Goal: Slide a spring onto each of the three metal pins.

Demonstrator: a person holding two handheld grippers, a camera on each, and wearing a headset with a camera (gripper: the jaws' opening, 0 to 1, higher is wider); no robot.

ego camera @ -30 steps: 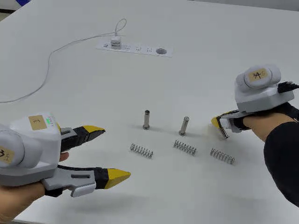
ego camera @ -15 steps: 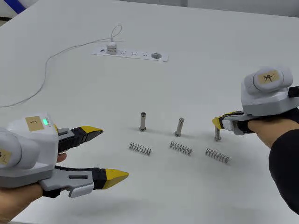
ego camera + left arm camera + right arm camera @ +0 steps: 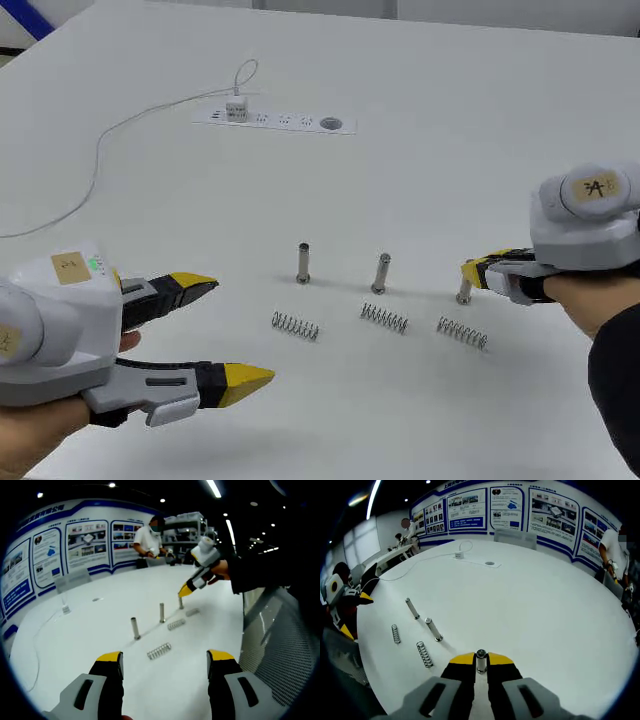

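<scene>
Right claw [image 3: 470, 271] now stands its gripped pin [image 3: 481, 656] upright on bench [image 3: 420, 180], tilted a second ago; left claw [image 3: 242, 330] gapes open.

The head view is bright and evenly lit from overhead; the white table [image 3: 450, 150] carries only faint, soft shadows, a short one beside each pin [image 3: 303, 263]; no glare, focus crisp. Both gripper views are dimmer, with fisheye bowing toward the edges; ceiling strip lights [image 3: 215, 487] flare white in the left gripper view; the far posters [image 3: 505, 502] look soft.
</scene>
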